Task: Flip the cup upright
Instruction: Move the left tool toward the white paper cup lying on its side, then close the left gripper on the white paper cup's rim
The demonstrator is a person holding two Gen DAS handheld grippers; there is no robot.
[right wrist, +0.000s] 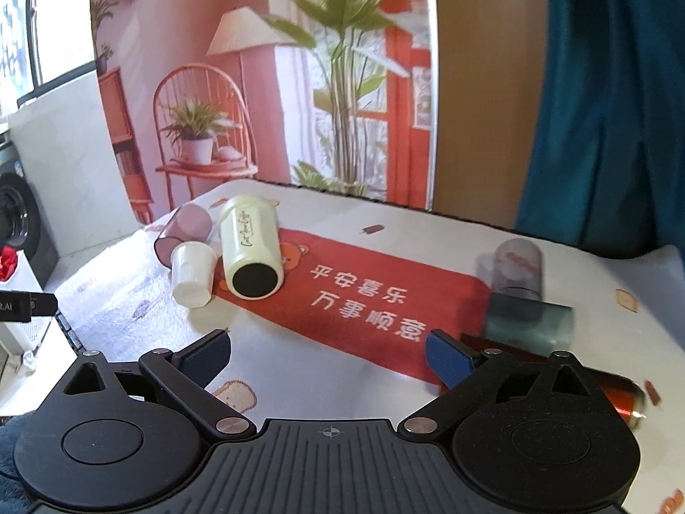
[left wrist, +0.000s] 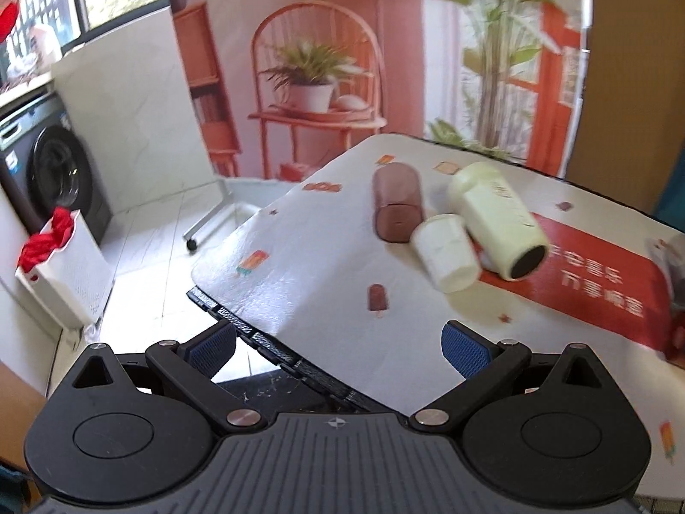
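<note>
blurred clear cup (right wrist: 516, 267), copper cup (right wrist: 616, 389) half-hidden

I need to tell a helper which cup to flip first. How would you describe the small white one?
On the table, find the red mat. At its far left end three cups lie tipped together. The small white cup is the shortest, plain and opaque, between the purple tumbler and the pale-green cup.

The left gripper (left wrist: 338, 345) was held with its jaws spread wide and nothing between the blue pads (left wrist: 464, 349), and the right gripper (right wrist: 327, 353) was the same, wide apart and empty, both of them raised and pointing forward and down.
</note>
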